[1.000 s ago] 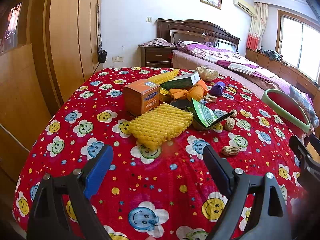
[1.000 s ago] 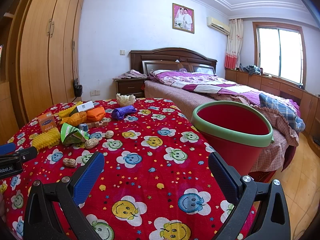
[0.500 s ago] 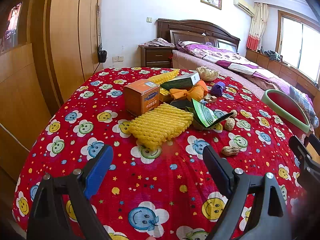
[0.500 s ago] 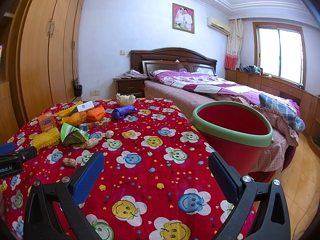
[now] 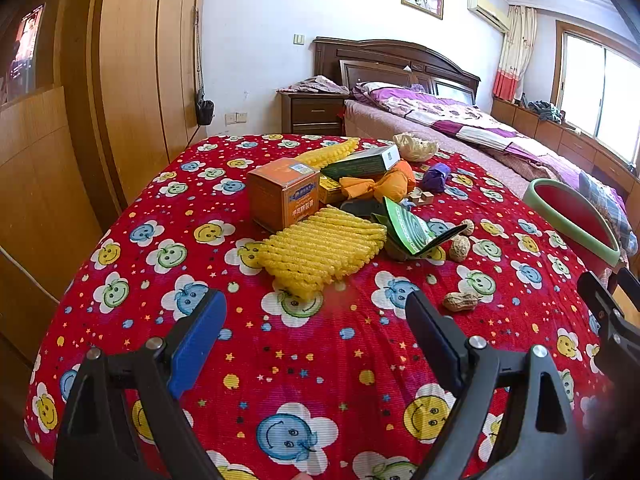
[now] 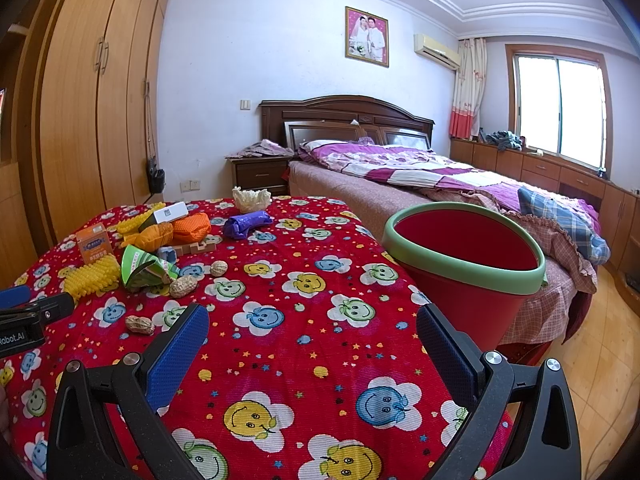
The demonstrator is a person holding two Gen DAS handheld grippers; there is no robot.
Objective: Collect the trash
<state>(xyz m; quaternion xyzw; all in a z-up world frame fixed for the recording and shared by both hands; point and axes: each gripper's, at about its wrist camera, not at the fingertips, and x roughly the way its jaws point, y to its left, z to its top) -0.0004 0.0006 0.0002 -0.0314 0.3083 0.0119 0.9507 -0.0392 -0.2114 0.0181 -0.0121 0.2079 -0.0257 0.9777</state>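
Nothing has moved: left gripper (image 5: pixel 316 312) and right gripper (image 6: pixel 312 326) (both empty) gape above the table (image 6: pixel 304 320).

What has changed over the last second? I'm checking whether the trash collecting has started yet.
Nothing visibly changed. The left gripper and right gripper hang open over the red smiley-flower tablecloth, holding nothing. The yellow ribbed foam sleeve, orange cardboard box, peanuts and red bin with green rim lie as before.
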